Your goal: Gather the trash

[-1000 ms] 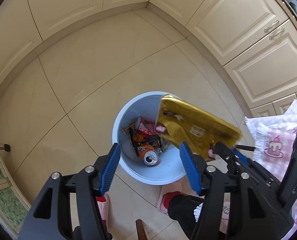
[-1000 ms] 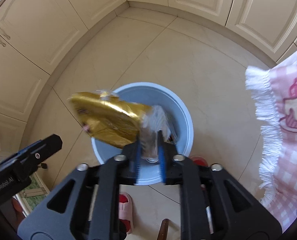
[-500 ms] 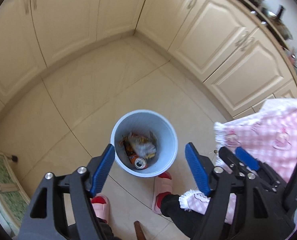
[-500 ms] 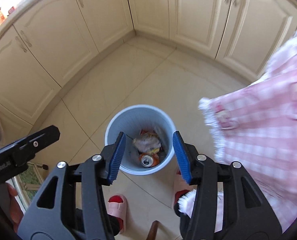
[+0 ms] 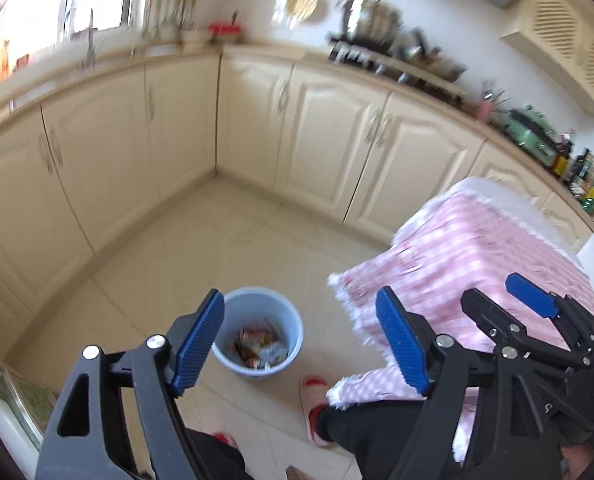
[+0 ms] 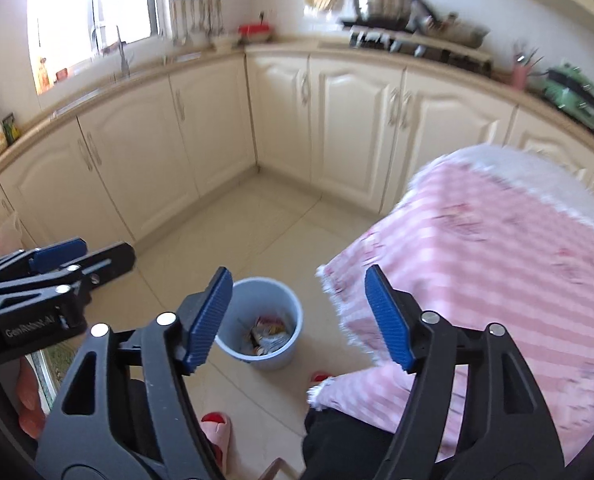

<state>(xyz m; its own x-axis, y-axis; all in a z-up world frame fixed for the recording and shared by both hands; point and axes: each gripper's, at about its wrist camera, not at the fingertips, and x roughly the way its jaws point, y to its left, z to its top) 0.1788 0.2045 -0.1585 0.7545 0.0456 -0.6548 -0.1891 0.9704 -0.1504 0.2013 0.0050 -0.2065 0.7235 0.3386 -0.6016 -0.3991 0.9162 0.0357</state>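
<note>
Left gripper, right gripper: fingers opening, empty, angled downward.

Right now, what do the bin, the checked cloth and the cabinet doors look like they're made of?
Bin: probably plastic, going by its smooth, even pale-blue wall and thin rim.
Cloth: woven fabric, matte pink-and-white check, with a frayed white fringe along its edge.
Cabinet doors: cream panels with raised arched mouldings and a slight sheen, likely painted or laminated wood; the pictures are too blurred to say which.

You let the gold wrapper drop into the blue bin, and both your left gripper and right gripper rise away, jaws opening, empty.
</note>
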